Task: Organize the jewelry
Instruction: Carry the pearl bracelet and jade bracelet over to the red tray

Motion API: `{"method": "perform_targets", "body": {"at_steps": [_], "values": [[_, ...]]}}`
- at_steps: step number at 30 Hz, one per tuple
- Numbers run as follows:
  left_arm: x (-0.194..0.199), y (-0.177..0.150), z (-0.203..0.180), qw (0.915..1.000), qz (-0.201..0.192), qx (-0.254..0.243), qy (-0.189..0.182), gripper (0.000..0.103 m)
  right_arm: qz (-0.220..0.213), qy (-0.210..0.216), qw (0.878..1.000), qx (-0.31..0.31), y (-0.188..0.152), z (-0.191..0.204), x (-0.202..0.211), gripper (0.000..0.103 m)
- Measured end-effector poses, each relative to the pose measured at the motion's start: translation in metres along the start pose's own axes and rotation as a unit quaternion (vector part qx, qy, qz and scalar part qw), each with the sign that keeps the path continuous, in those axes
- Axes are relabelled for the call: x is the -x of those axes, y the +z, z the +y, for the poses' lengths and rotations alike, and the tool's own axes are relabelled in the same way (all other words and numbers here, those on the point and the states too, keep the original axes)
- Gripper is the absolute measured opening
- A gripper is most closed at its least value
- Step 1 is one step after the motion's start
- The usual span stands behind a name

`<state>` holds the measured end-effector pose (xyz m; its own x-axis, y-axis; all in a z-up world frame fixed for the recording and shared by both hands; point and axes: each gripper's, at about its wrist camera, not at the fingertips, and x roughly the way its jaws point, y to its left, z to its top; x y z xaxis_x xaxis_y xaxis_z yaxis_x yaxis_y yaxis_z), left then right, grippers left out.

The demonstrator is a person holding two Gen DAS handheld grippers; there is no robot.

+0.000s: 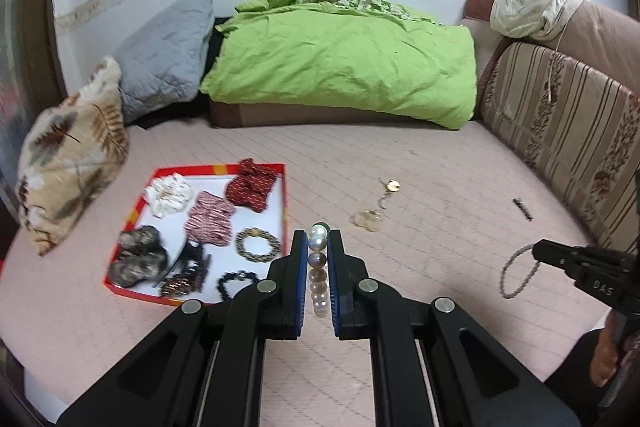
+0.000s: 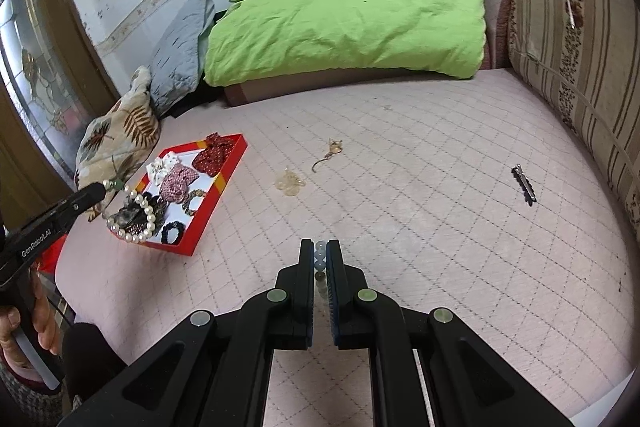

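- Left gripper (image 1: 318,241): jaws pinch a pearl bracelet (image 1: 319,269); one large white pearl sits at the fingertips with a green bead behind it, and the strand hangs down between the pads. In the right wrist view the loop dangles over the near corner of the tray.
- Right gripper (image 2: 320,253): jaws pressed together on a thin bracelet (image 2: 320,259) of small pale beads. In the left wrist view its loop hangs free below the fingertips, above the bed.
- Tray (image 1: 285,195): red-rimmed, white inside, lying on the pink quilted bed (image 1: 440,187) to the left. It holds fabric scrunchies in white, red and pink patterns, a dark scrunchie, two beaded bracelets and a dark hair claw.
- Loose on the bed, apart from the tray: a clear plastic piece (image 1: 366,219), a gold chain (image 1: 387,191) with a round pendant just beyond it, and a dark hair clip (image 1: 523,209) well to the right.
- Green duvet (image 1: 340,63) and pillows lie at the far end.
- A hand (image 2: 24,327) grips the left handle.
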<state>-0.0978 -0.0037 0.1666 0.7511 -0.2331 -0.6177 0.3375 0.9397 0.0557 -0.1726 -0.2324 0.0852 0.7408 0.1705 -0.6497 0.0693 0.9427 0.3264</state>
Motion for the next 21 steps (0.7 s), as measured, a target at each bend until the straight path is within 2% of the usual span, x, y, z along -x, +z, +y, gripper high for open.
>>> {"method": "perform_targets", "body": {"at_steps": [4, 10, 21], "values": [[0.009, 0.001, 0.015, 0.9998, -0.010, 0.002, 0.019, 0.009, 0.004, 0.001, 1.000, 0.015, -0.001, 0.013, -0.002, 0.007], [0.027, 0.005, 0.064, 0.9980, -0.020, 0.036, 0.049, 0.009, 0.005, 0.006, 0.999, 0.031, 0.001, 0.030, -0.002, 0.007], [0.080, 0.008, 0.154, 0.9868, -0.049, 0.113, 0.105, 0.009, 0.010, 0.022, 0.998, 0.061, 0.003, 0.061, -0.013, 0.007]]}}
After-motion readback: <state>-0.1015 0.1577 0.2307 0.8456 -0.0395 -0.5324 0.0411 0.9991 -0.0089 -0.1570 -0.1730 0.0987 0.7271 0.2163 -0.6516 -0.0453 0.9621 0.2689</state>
